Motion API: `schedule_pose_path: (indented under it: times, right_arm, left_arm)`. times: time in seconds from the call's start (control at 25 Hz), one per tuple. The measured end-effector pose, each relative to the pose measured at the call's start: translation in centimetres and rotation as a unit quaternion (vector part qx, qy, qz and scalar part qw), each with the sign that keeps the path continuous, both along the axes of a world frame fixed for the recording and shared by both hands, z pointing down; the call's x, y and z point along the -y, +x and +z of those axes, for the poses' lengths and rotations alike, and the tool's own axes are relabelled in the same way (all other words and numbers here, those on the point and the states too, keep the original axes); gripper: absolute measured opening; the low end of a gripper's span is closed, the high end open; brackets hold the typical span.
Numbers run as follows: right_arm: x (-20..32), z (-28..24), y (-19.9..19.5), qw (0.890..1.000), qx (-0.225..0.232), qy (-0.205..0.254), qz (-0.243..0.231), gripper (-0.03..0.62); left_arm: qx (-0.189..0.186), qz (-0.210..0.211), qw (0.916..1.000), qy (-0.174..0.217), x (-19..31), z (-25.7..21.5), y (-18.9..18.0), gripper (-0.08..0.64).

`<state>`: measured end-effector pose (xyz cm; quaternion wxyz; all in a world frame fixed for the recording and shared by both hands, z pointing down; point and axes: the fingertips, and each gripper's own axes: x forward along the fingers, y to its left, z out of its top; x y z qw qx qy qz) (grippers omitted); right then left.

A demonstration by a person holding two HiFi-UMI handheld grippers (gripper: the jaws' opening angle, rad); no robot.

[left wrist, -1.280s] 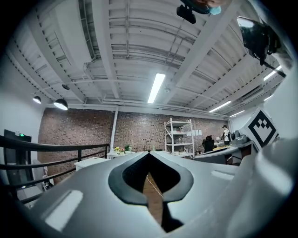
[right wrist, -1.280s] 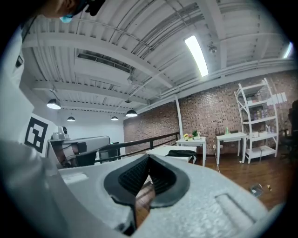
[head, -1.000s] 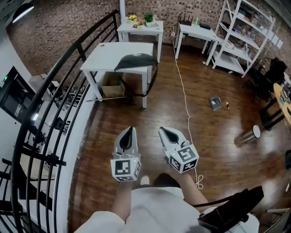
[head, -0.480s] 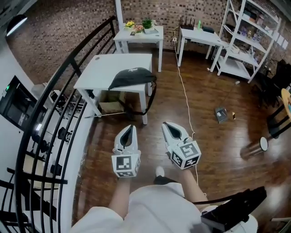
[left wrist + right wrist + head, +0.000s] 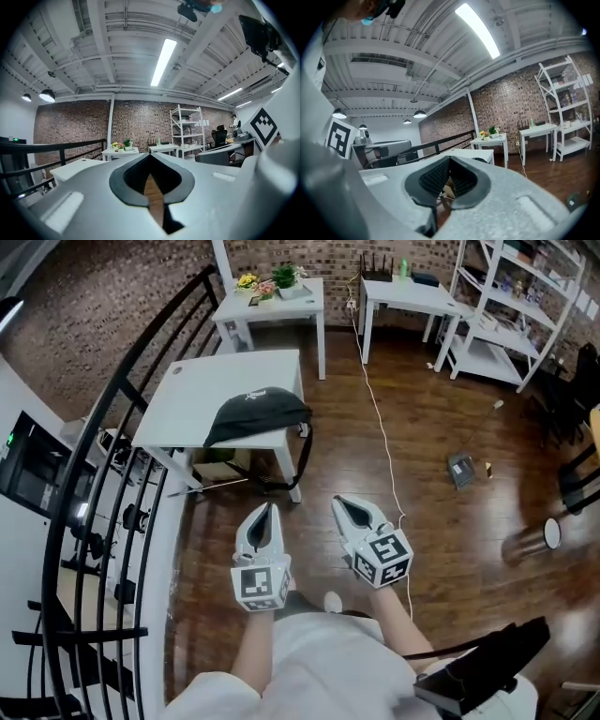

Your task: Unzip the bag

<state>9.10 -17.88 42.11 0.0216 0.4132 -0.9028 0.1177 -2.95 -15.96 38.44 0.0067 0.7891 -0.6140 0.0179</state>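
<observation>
Bag [image 5: 255, 415]: blk, small pale logo on top. Table [image 5: 187, 395] under it: wht. Floor [image 5: 441, 512]: dk brown wood planks, glossy. Back wall [image 5: 112, 296]: red-brown brick pattern. Railing [image 5: 120, 390]: blk. Left gripper [image 5: 269, 508] & right gripper [image 5: 338, 505]: pale grey shells, blk pads, blk/wht square markers on cubes. Cable [image 5: 379, 427] on floor: wht. Shelving [image 5: 511, 306]: wht. Flowers [image 5: 247, 280]: yellow. Plant [image 5: 286, 275]: green. Person's shirt [image 5: 319, 667]: wht.

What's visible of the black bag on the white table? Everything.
The bag is black, soft-looking fabric, a low domed shape lying at the near corner of the white table. A small pale mark sits on top. Its strap hangs off the table edge in a loop. The zip is too small to make out.
</observation>
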Motion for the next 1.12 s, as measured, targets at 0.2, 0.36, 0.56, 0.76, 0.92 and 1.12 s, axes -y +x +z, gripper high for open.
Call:
schedule_pose_path:
  times: [0.2, 0.36, 0.56, 0.76, 0.92, 1.12]
  right_arm:
    - [7.5, 1.1, -1.6, 1.0, -0.01, -0.001, 0.009, -0.009]
    - [14.1, 1.6, -2.8, 0.999, -0.017, 0.007, 0.027, -0.009]
    - [22.8, -0.3, -5.8, 0.998, -0.033, 0.042, 0.043, -0.008]
    - [27.9, -0.1, -8.3, 0.997, -0.041, 0.052, 0.047, -0.008]
    - [29.9, 3.9, -8.5, 0.997, -0.066, 0.002, 0.05, -0.008]
    - [32.9, 9.5, -7.2, 0.993, -0.098, -0.053, 0.046, -0.008]
  left_arm:
    - [-0.007, 0.015, 0.9998, -0.006, 8.0, 1.6, -1.4, 0.017]
    - [-0.01, 0.039, 0.9992, 0.002, 15.1, 2.0, -2.7, 0.017]
    - [-0.016, 0.064, 0.9975, 0.025, 23.9, 0.7, -5.4, 0.017]
    - [-0.023, 0.085, 0.9959, 0.02, 30.0, 1.1, -7.0, 0.018]
    - [-0.032, 0.09, 0.9946, -0.041, 32.3, 5.7, -7.3, 0.017]
    - [-0.033, 0.087, 0.9901, -0.105, 34.4, 10.9, -6.4, 0.018]
